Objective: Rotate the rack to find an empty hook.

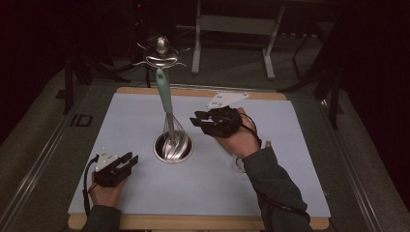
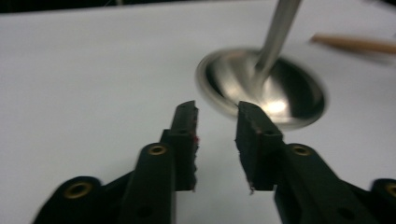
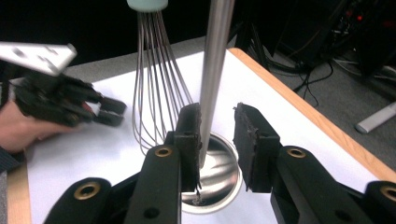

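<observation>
Right gripper view — right tongs (image 3: 217,123) agape around steel rod (image 3: 215,70).

Dark room — grey floor (image 1: 232,63), metal frame legs (image 1: 268,53)

In the right gripper view the whisk (image 3: 156,88) loses its mint handle at the top edge, as does the steel rod (image 3: 215,60) beside it. The left gripper view blurs the steel cup (image 2: 261,88). A small object behind the right forearm stays unidentifiable
</observation>
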Tool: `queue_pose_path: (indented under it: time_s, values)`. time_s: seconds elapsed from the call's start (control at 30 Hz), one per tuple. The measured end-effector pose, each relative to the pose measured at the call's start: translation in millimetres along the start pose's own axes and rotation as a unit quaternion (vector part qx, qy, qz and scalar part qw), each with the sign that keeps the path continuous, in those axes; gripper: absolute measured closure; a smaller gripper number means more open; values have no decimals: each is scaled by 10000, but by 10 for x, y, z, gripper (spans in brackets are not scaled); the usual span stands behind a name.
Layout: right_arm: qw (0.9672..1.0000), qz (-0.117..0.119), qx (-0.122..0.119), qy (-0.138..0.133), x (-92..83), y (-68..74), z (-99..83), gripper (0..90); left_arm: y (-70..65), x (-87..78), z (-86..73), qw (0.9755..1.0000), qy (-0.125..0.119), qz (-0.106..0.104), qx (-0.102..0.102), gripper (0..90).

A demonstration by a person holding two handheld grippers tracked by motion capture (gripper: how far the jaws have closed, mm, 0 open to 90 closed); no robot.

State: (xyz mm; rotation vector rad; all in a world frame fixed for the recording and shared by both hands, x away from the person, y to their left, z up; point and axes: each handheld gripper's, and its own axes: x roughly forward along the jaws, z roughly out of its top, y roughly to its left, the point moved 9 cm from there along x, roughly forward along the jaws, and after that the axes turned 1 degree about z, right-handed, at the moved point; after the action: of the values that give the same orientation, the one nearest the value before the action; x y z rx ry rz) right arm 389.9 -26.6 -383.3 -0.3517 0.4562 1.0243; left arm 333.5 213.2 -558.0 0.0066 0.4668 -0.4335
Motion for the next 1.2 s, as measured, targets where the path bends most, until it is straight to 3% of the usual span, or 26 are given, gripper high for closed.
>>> queue_pose_path:
  time_s: [0.03, 0.13, 0.17, 0.3, 0.5, 0.63, 0.77, 0.8, 0.83, 0.87, 0.9, 0.93, 0.97, 1.1, 1.2]
  values:
    - [10000, 2, 48, 34, 5, -13, -57, 702, -28, -56, 76, 9998, -158, -128, -36, 710]
    - [9999, -38, 59, 134, 23, -33, -144, 695, -51, -107, 152, 9992, -311, -232, -88, 717]
    - [9997, -54, 93, 204, 36, -47, -214, 687, -77, -153, 222, 9982, -505, -307, -114, 715]
    - [9993, -28, 178, 324, 43, -50, -362, 677, -127, -252, 375, 9964, -768, -350, -39, 742]
    - [9987, -48, 216, 460, 28, -65, -520, 668, -171, -359, 599, 9939, -993, -476, -99, 768]
    - [9981, -46, 250, 554, 13, -64, -634, 662, -209, -386, 721, 9938, -1011, -458, -19, 776]
    - [9979, 12, 268, 598, 9, -31, -696, 653, -260, -434, 866, 9921, -1173, -437, 68, 776]
    - [9977, 13, 272, 621, 7, -19, -719, 652, -277, -455, 935, 9903, -1291, -506, 49, 799]
    - [9977, 13, 272, 621, 7, -19, -719, 652, -277, -455, 935, 9903, -1291, -506, 49, 813]
    - [9976, 41, 280, 631, 6, -1, -750, 649, -298, -472, 998, 9883, -1390, -632, 24, 846]
    - [9975, 47, 286, 644, 5, 5, -763, 648, -298, -472, 998, 9883, -1390, -632, 24, 860]
    - [9975, 48, 281, 650, 6, 11, -783, 643, -313, -486, 1057, 9862, -1458, -787, -46, 866]
    - [9975, 48, 281, 650, 6, 11, -783, 643, -313, -486, 1057, 9862, -1458, -787, -46, 872]
    - [9972, 80, 370, 640, -2, 22, -848, 629, -298, -543, 1221, 9816, -1719, -800, -213, 894]
    - [9971, 79, 413, 639, 0, 13, -881, 629, -287, -587, 1348, 9790, -1896, -721, -225, 897]
